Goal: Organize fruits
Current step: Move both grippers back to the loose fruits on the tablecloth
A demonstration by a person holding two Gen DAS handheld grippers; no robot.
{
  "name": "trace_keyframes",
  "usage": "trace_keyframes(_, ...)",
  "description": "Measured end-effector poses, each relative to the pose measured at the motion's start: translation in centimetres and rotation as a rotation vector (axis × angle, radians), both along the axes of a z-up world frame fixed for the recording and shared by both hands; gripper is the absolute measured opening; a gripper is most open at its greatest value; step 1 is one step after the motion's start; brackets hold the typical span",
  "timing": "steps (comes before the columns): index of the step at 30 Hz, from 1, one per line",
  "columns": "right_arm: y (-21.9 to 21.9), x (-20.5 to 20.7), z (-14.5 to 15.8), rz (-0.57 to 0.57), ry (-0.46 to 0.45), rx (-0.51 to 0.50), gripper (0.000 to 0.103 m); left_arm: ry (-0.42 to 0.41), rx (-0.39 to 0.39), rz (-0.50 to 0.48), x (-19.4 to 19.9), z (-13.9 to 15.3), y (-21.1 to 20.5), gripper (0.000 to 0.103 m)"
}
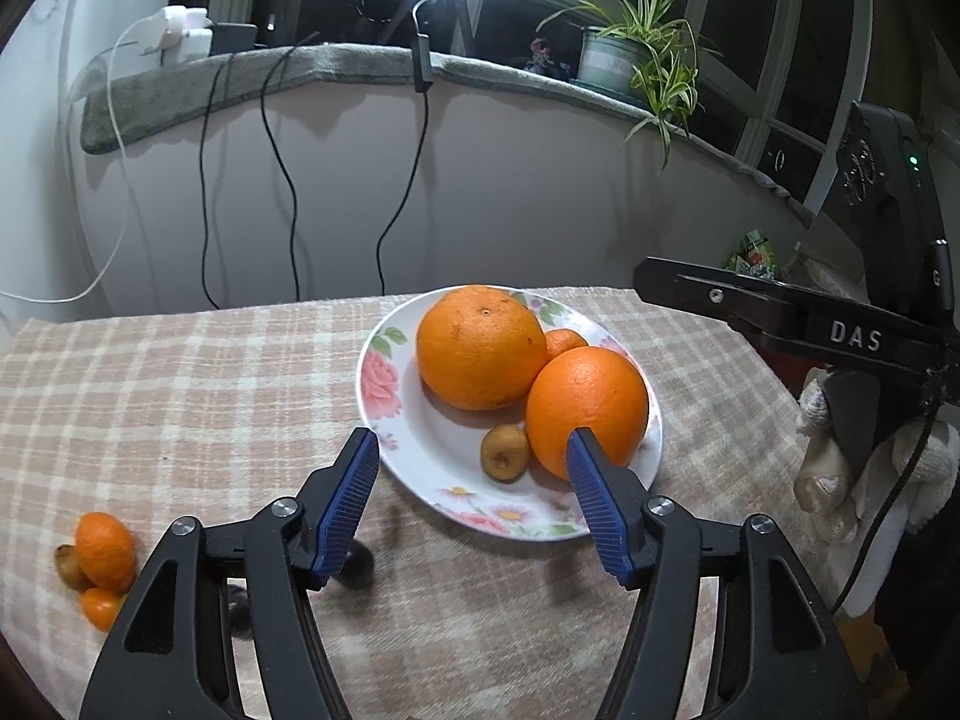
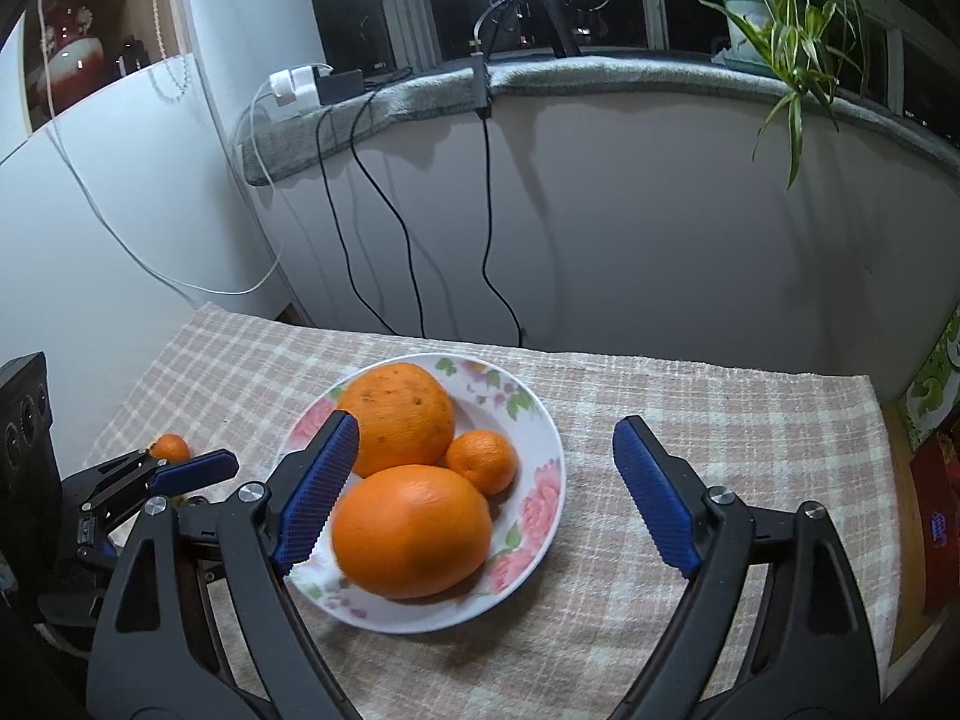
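Both grippers stand wide apart and hold nothing: the left gripper (image 1: 474,450) hovers over the near rim of the floral plate (image 1: 384,396), the right gripper (image 2: 483,450) over its fruit. The plate carries two large oranges (image 1: 480,345) (image 1: 588,408), a mandarin (image 2: 482,461) and a small brown fruit (image 1: 505,452) — all touching. Well left of the plate, small orange fruits (image 1: 103,549) lie on the checked cloth (image 1: 180,396).

Orange fruits (image 1: 480,348) sit on a white, pink-flowered plate (image 1: 384,384) over beige-checked cloth (image 1: 180,396).
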State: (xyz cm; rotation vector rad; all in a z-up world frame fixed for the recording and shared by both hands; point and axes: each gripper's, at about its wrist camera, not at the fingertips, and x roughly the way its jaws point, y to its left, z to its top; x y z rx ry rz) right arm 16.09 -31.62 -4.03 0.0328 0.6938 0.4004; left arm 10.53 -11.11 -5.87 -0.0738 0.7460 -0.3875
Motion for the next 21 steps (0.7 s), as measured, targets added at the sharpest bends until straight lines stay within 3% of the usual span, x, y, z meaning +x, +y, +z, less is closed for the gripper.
trace_keyframes(12, 2.7, -3.7, 1.7, 0.091, -0.057, 0.017, 0.089, -0.038, 0.009, 0.059, -2.7, 1.0, 3.6, 0.065)
trace_keyframes(21, 6.0, -6.2, 1.5, 0.201, -0.061, 0.019, 0.089, -0.038, 0.028, 0.16, -5.7, 0.7, 8.2, 0.065)
